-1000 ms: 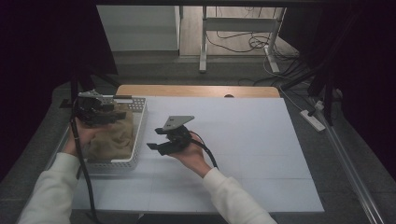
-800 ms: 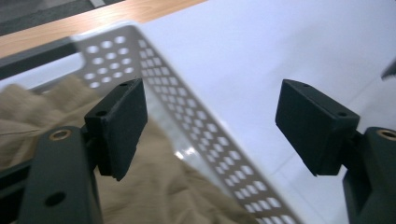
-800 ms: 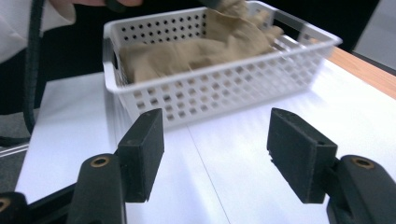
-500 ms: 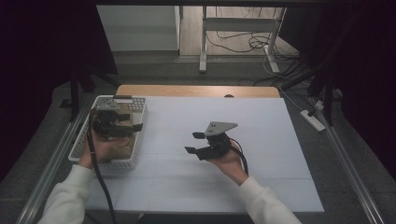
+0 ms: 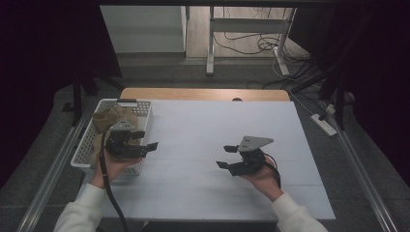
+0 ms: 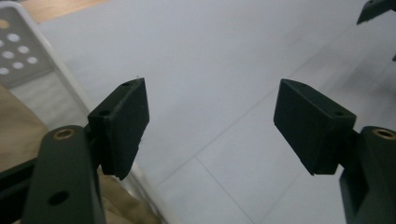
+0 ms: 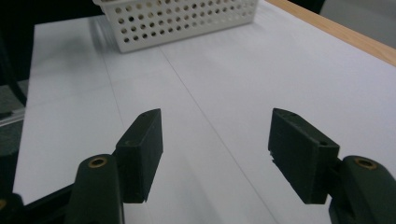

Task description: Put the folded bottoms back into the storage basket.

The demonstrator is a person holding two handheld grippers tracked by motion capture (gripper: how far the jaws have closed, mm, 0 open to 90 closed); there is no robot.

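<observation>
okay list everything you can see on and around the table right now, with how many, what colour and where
basket: one, white, perforated, table's left edge
cloth: one, tan, crumpled inside the basket
table cover: one, white, over a wooden top
power strip: one, white, floor at right
left gripper: one, black, open, over the basket's near end
right gripper: one, black, open, above the table's right half
sleeves: two, white, bottom edge

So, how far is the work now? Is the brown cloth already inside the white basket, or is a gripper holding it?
Done, it seems: the brown cloth lies inside the white basket at the table's left edge. In hand: nothing. The left gripper is open at the basket's near corner, and the right gripper is open over the bare white tabletop. Nothing else waits on the table, so little appears left.
</observation>
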